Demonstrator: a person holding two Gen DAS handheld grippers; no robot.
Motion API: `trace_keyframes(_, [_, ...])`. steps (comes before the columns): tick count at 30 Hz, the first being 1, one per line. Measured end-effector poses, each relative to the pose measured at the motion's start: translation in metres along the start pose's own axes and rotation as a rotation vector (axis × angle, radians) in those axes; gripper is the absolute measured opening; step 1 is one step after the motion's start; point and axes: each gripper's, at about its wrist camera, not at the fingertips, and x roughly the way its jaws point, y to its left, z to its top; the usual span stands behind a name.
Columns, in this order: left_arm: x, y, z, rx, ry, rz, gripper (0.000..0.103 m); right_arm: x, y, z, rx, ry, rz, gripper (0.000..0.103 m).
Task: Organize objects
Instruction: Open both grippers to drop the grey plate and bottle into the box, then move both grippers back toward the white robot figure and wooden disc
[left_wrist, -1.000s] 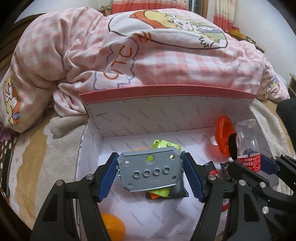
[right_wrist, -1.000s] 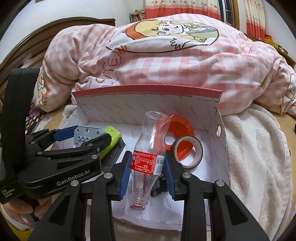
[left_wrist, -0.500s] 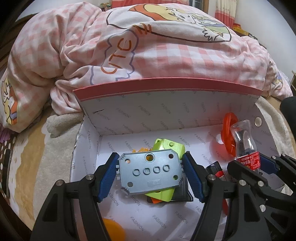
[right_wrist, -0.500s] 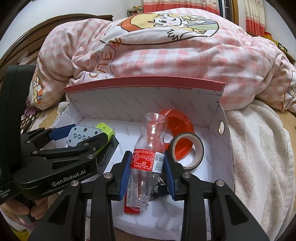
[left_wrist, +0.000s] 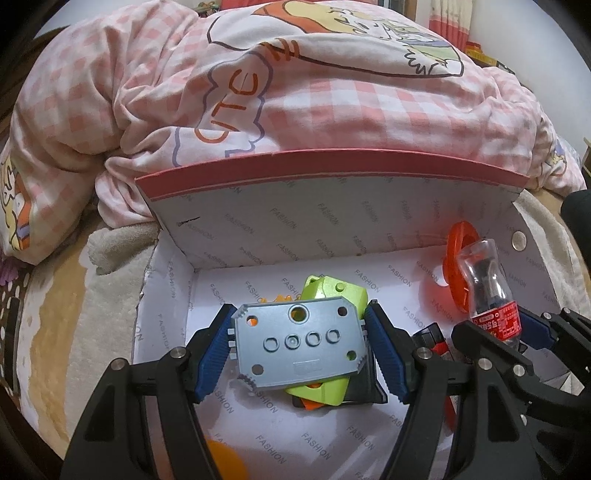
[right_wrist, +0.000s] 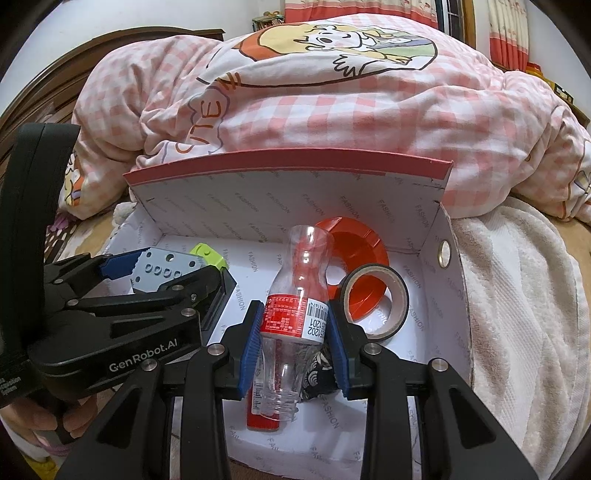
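Observation:
A white box with a red rim (left_wrist: 332, 162) lies open on the bed. My left gripper (left_wrist: 301, 350) is shut on a grey plate with holes (left_wrist: 299, 332), held tilted just above a lime-green toy (left_wrist: 332, 291) and a black tray in the box's left half. My right gripper (right_wrist: 295, 328) is shut on a clear plastic bottle with a red label (right_wrist: 299, 295), mouth pointing down. The bottle's mouth hangs close over a flat red item (right_wrist: 258, 410) on the box floor. In the right wrist view the left gripper (right_wrist: 162, 273) stands to the left with the plate.
A red funnel-like disc (right_wrist: 354, 243) and a tape roll (right_wrist: 373, 299) lean in the box's right corner. An orange ball (left_wrist: 225, 461) lies at its near left. A pink checked quilt (left_wrist: 295, 92) is piled behind; a cream towel (right_wrist: 517, 295) lies to the right.
The bottle has sunk a little deeper into the box in the right gripper. The left gripper still holds the grey plate over the green toy, almost in the same place.

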Motion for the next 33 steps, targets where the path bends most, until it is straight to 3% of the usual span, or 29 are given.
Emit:
trace_keyframes(7, [0.003,0.003,0.004,0.007,0.008,-0.002,0.071,0.003,0.002,-0.001,-0.018,-0.011,-0.007,0.036])
trace_keyframes(14, [0.003,0.009,0.006,-0.017,0.014,-0.007,0.071,-0.001,-0.003,-0.002,0.007,-0.026,0.012,0.053])
trace_keyframes(33, [-0.037,0.004,-0.014,0.013,-0.057,-0.018,0.071,-0.043,0.003,-0.011,-0.020,-0.108,0.043,0.054])
